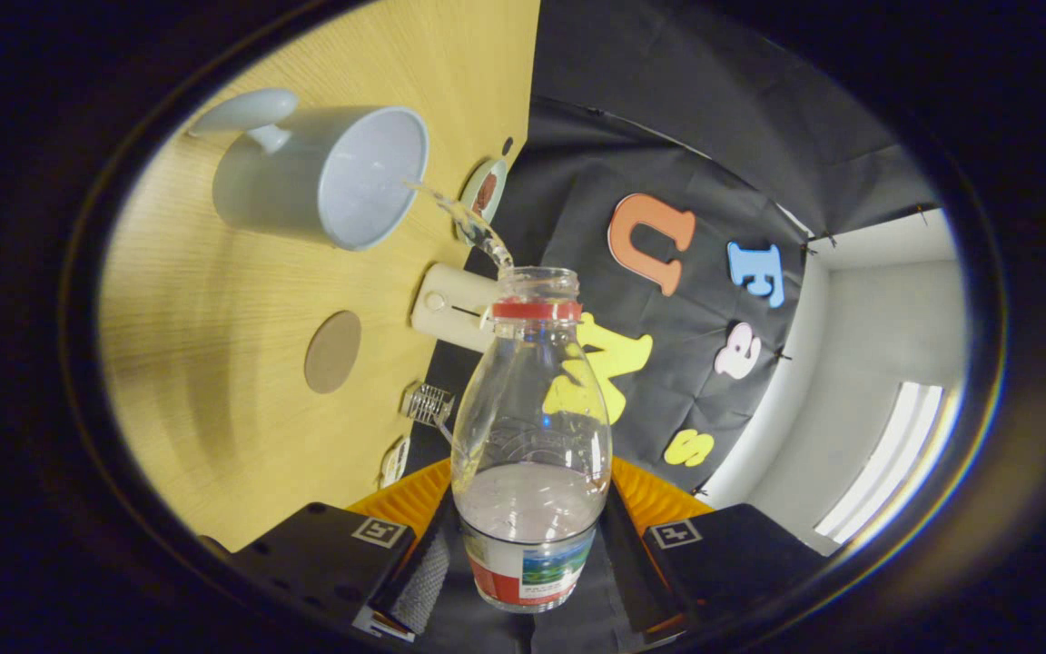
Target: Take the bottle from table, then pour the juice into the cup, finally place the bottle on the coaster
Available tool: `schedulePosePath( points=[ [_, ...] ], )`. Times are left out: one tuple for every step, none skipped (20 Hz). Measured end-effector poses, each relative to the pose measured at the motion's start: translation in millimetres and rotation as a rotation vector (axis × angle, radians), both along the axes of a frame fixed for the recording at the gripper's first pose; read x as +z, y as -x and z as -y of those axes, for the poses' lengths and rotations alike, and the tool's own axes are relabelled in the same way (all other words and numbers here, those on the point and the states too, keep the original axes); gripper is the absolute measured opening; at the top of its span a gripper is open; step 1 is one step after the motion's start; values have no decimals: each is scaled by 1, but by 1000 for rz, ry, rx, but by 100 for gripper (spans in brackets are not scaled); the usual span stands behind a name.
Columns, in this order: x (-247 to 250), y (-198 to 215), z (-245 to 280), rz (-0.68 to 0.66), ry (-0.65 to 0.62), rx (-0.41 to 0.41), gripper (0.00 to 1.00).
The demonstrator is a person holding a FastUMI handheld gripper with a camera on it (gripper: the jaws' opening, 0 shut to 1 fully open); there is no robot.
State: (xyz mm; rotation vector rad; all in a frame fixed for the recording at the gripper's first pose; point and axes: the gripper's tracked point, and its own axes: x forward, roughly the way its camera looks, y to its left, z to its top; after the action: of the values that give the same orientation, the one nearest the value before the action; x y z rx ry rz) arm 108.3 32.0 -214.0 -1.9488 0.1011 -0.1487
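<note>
My gripper [527, 554] is shut on a clear plastic bottle [530, 436] with a red neck ring and no cap, held between both fingers at its labelled lower part. The whole view is rolled sideways, so the bottle is tipped. A thin stream of clear liquid [468, 222] leaves the bottle's mouth and runs toward the open rim of a pale mug [323, 177] with a handle, which stands on the wooden table [214, 363] beyond the fingers. A round brown coaster [333, 351] lies on the table between the mug and the gripper.
A cream box-like device [448, 309] stands by the table's far edge behind the bottle's neck. A small dish [484, 191] with something dark in it sits past the mug. A small wire object [426, 403] and another small item [393, 461] lie along the edge.
</note>
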Motion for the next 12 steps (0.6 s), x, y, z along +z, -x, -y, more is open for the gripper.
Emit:
schedulePosePath(
  points=[
    [3, 0, 0, 4, 0, 2, 82],
    [5, 1, 0, 7, 1, 5, 82],
    [8, 1, 0, 10, 1, 5, 82],
    [9, 1, 1, 10, 2, 5, 82],
    [10, 1, 0, 10, 6, 8, 82],
    [13, 1, 1, 12, 11, 10, 82],
    [15, 1, 1, 14, 14, 10, 82],
    [16, 0, 1, 16, 17, 11, 82],
    [17, 0, 2, 18, 19, 13, 82],
    [19, 0, 1, 18, 20, 16, 82],
    [20, 0, 1, 19, 22, 19, 82],
    [21, -1, -1, 18, 25, 23, 82]
  ],
)
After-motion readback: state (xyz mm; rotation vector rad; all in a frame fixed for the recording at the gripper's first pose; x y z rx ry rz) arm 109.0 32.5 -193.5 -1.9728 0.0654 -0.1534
